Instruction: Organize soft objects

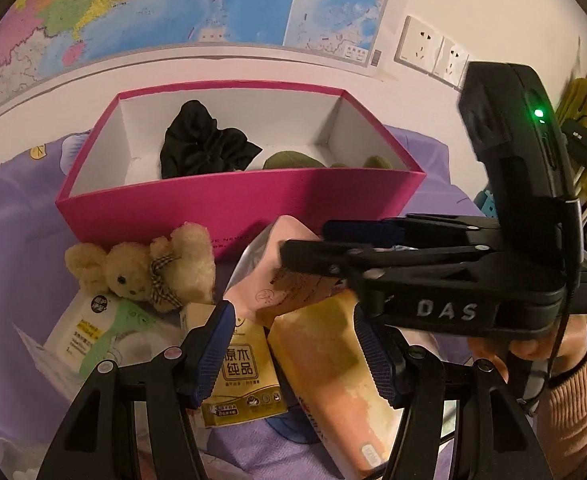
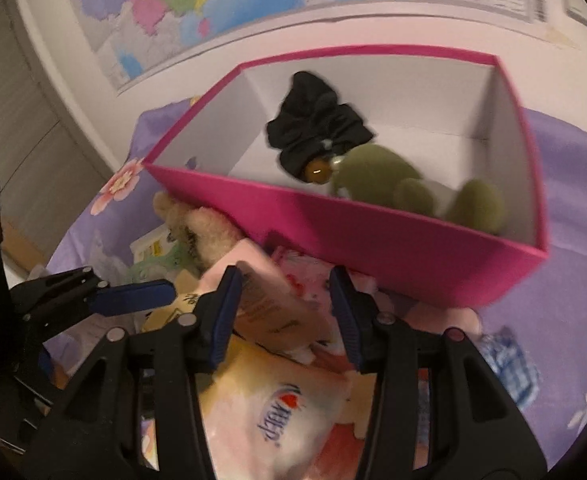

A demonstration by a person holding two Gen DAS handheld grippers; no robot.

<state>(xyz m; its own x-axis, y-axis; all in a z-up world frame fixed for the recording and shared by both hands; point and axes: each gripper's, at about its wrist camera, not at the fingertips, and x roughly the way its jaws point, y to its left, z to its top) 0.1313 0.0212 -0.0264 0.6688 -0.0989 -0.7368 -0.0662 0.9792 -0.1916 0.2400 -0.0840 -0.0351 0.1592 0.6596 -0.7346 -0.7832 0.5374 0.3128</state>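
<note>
A pink box [image 1: 229,200] [image 2: 393,240] stands on the purple bedsheet. In it lie a black cloth [image 1: 201,140] [image 2: 313,132] and a green plush toy [image 1: 293,160] [image 2: 381,180]. A beige teddy bear [image 1: 145,268] [image 2: 209,232] lies before the box. My left gripper [image 1: 293,344] is open around an orange-yellow tissue pack [image 1: 325,360]. My right gripper [image 2: 285,312] [image 1: 305,240] is open over a pink tissue pack [image 2: 269,300] [image 1: 273,276], its fingers on either side of it.
Several other tissue packs lie in a pile: a yellow one [image 1: 245,376], a white-green one [image 1: 89,328]. A blue checked cloth [image 2: 509,364] lies at the right. A map [image 1: 173,0] and wall sockets [image 1: 429,48] are behind the bed.
</note>
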